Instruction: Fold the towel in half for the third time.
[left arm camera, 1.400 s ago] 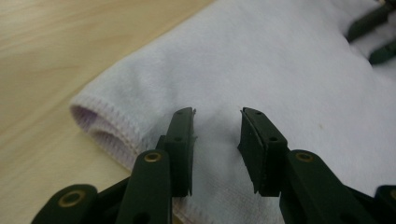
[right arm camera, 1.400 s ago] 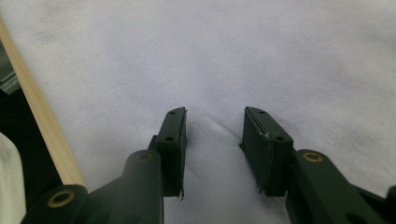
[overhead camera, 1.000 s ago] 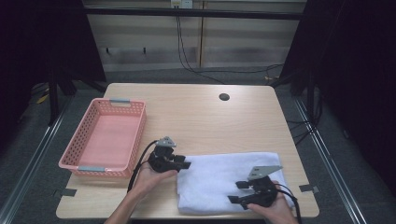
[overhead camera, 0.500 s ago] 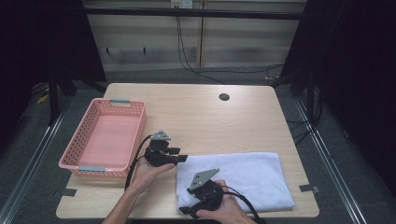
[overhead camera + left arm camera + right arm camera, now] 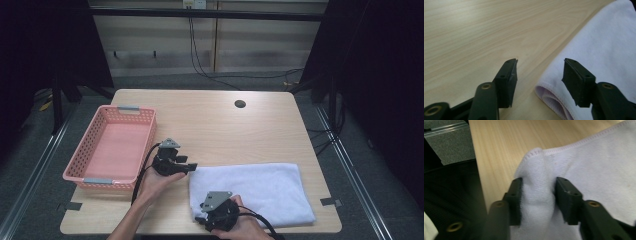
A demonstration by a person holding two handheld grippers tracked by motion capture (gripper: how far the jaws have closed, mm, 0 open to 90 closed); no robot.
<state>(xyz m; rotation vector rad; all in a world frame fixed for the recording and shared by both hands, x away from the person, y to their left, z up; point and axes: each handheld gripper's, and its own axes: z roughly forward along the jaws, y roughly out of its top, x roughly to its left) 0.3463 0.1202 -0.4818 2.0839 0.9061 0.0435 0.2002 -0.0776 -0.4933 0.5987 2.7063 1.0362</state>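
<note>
at the left of the table (image 5: pixel 210 117) we see a pink basket (image 5: pixel 111 150) lying flat, with the left tool (image 5: pixel 192 168) just beside its near right corner, held low over the wood. in the left gripper view its jaws stand apart and have just been opening; the folded corner of the white towel (image 5: pixel 604 47) lies between them, but the pads do not press on it. the towel (image 5: pixel 255 190) is spread along the near edge of the table, to the right of the basket and well apart from the small dark hole (image 5: pixel 240 104) near the far edge. our right tool (image 5: pixel 200 219) sits at the towel's near left corner. its jaws have just been closing, and in the right gripper view they pinch a raised fold of the towel (image 5: pixel 537 182) at its hemmed corner.
</note>
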